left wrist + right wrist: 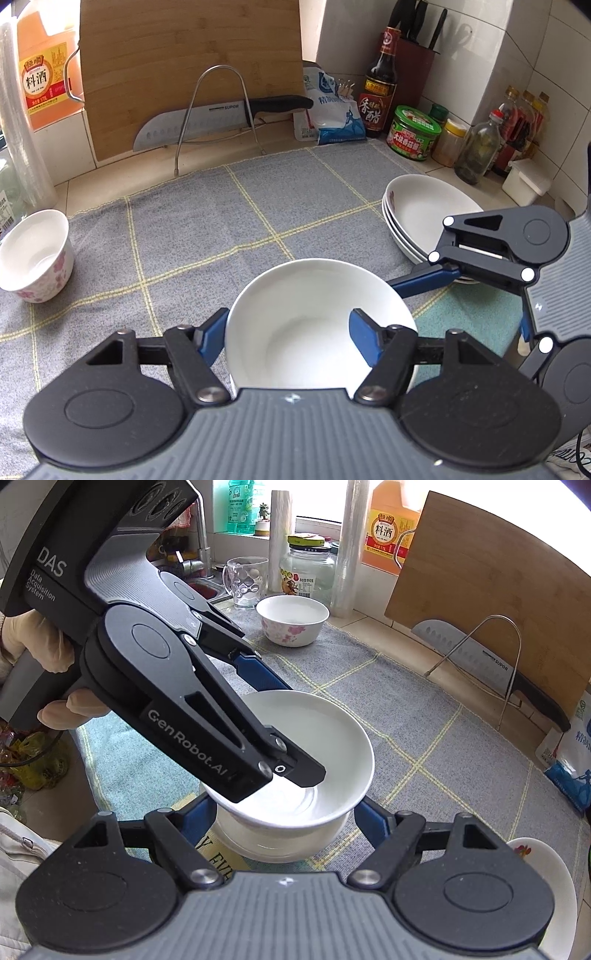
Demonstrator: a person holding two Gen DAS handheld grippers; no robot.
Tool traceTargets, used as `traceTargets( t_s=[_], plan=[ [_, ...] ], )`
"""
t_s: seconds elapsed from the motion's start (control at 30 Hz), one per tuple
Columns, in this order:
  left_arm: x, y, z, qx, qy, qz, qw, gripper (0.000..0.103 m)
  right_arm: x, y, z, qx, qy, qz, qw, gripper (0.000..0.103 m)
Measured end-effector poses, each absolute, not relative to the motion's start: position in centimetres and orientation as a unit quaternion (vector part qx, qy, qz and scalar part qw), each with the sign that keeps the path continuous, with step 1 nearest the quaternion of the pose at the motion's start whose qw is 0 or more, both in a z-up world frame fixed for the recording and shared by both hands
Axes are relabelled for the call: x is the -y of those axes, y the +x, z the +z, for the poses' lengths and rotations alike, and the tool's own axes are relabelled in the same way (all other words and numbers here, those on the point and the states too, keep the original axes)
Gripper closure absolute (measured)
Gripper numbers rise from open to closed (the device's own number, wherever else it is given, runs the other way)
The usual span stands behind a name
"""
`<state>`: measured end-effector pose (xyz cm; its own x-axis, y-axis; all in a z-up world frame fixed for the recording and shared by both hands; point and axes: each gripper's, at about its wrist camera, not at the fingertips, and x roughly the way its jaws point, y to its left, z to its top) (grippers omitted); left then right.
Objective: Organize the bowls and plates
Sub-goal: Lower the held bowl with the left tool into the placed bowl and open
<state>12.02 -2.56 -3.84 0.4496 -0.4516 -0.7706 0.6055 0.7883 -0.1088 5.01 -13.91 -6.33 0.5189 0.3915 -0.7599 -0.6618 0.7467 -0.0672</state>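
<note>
Through your left wrist camera, your left gripper pinched the white bowl's wall over the grey cloth. Through the right camera, your right gripper clasped a lower bowl beneath it.

Bamboo cutting board leaning on wall, knife in wire rack, grey checked cloth, vinegar bottle

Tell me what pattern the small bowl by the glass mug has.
Pink flowers on white, clearest in the right wrist view: small bowl.
</note>
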Motion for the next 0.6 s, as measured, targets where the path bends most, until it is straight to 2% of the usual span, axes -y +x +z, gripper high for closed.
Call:
traceTargets(
  t_s=[0.6],
  plan=[
    [2.8, 11.8, -5.0, -0.428, 0.103, -0.317, 0.84, 0.034, 14.0, 5.3, -7.7, -0.401, -0.17, 0.309, 0.845, 0.018]
  ],
)
